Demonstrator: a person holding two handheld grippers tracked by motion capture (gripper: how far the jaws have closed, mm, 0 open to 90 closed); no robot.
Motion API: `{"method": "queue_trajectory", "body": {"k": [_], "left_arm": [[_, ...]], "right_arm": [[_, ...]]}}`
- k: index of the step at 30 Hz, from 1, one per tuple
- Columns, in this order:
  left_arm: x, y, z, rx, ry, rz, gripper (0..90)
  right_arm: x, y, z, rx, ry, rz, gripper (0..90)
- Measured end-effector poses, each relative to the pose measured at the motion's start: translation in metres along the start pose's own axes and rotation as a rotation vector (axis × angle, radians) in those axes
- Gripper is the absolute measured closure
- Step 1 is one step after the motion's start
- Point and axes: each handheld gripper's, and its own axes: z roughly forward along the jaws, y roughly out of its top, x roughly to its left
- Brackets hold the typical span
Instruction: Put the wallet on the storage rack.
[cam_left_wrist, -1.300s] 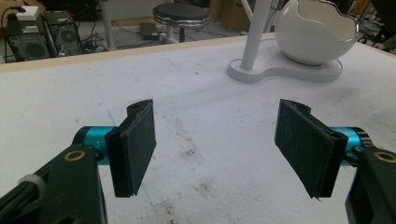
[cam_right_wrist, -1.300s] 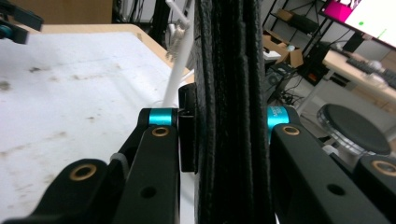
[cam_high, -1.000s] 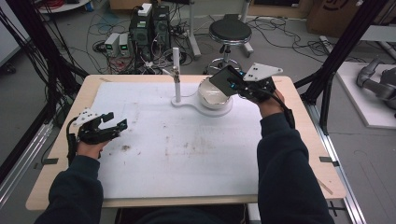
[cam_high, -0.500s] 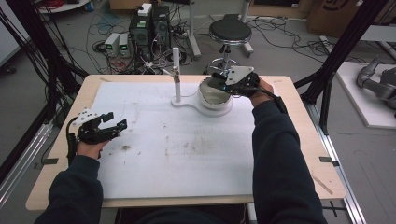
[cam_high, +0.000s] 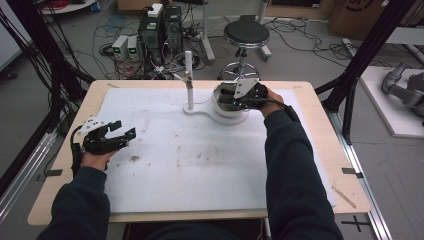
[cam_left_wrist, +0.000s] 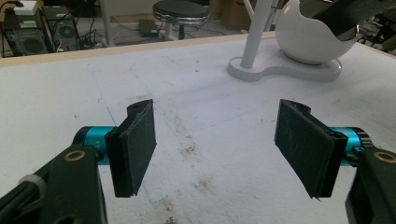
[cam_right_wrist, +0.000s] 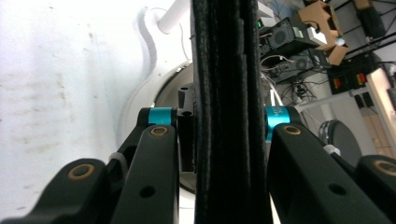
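A: What lies under the 2 grippers?
B: A white mat (cam_high: 200, 175) on the wooden table (cam_high: 320, 150), stained ahead of the left gripper (cam_high: 121, 135).
A: And that gripper?
B: Its jaws stand wide apart, nothing between them. Far ahead of it is a white stand (cam_left_wrist: 280, 70) with an upright post (cam_high: 188, 80) and a round bowl (cam_left_wrist: 310, 39).
A: The right gripper (cam_high: 226, 97)?
B: Right at the bowl's rim, jaws pressed together; I can't tell whether anything is pinched between them.
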Motion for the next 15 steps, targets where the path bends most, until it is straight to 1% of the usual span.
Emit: {"method": "queue_trajectory", "body": {"k": [1,2,3,4,5,11,13,15], "left_arm": [[0.0,0.0,0.0,-0.001,0.0,0.0,29.2],[0.0,0.0,0.0,-0.001,0.001,-0.001,29.2],[0.0,0.0,0.0,-0.001,0.001,-0.001,29.2],[0.0,0.0,0.0,-0.001,0.0,0.0,29.2],[0.0,0.0,0.0,-0.001,0.0,0.0,29.2],[-0.001,0.0,0.0,0.002,0.0,0.0,29.2],[-0.001,0.0,0.001,0.004,-0.001,0.001,29.3],[-0.001,0.0,0.001,0.005,-0.001,0.002,29.3]], "right_arm": [[0.001,0.0,0.0,0.001,0.011,0.013,70.2],[0.002,0.0,0.0,0.004,0.017,0.023,65.6],[0.002,-0.001,0.0,0.0,0.017,0.039,60.1],[0.002,-0.002,-0.001,-0.003,0.014,0.056,57.0],[0.002,-0.003,-0.003,-0.01,0.007,0.083,55.7],[0.005,-0.018,-0.019,-0.059,-0.001,0.154,50.1],[0.007,-0.024,-0.027,-0.071,0.002,0.187,50.1],[0.008,-0.024,-0.032,-0.081,0.025,0.209,50.6]]}}
